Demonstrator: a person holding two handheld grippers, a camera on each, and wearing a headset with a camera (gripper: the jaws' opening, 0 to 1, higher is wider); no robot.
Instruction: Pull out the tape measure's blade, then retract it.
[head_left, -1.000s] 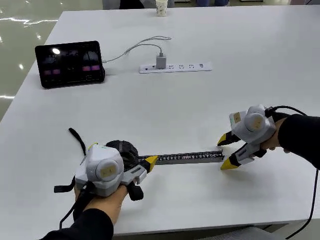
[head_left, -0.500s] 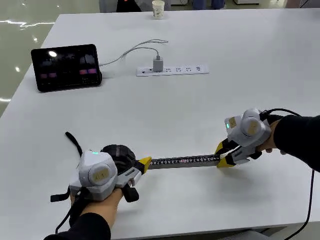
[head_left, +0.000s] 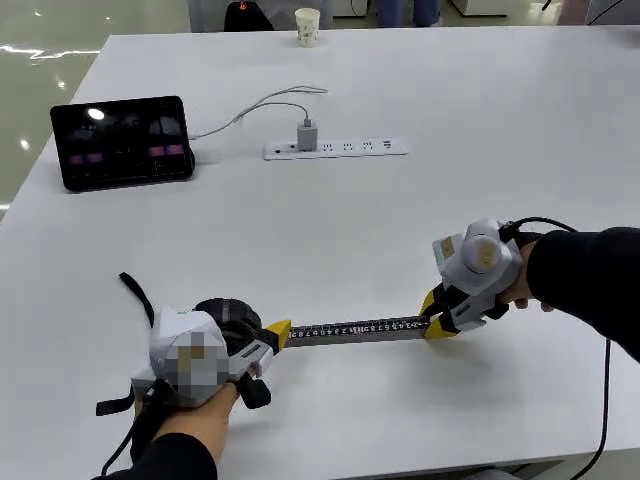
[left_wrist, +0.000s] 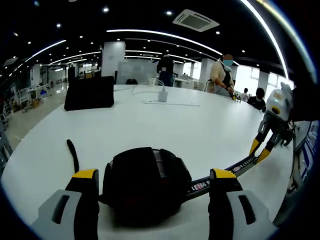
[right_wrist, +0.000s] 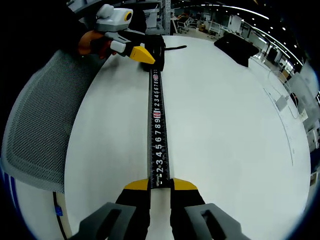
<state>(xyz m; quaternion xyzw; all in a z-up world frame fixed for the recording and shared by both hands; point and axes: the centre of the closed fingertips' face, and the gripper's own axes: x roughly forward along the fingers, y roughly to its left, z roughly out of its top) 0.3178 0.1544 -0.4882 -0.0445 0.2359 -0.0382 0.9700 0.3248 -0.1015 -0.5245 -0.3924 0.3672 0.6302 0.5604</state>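
Left gripper (left_wrist: 153, 176): jaws spread to width of black tape measure case (left_wrist: 145, 185), one on each side, clamping it. Case lies on white table (head_left: 400, 220), near front edge. Right gripper (right_wrist: 160, 184): jaws narrow, pinching end of blade (right_wrist: 157, 115). Blade drawn out flat on table between both grippers, numbers up. Black strap (head_left: 133, 290) lies beside case. Tablet (head_left: 122, 140), power strip (head_left: 335, 148), paper cup (head_left: 307, 26) further back, well apart from blade.

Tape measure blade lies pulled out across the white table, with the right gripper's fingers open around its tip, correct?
Not open: the right gripper view shows the right gripper's fingers shut on the blade's tip. It does lie pulled out across the white table.
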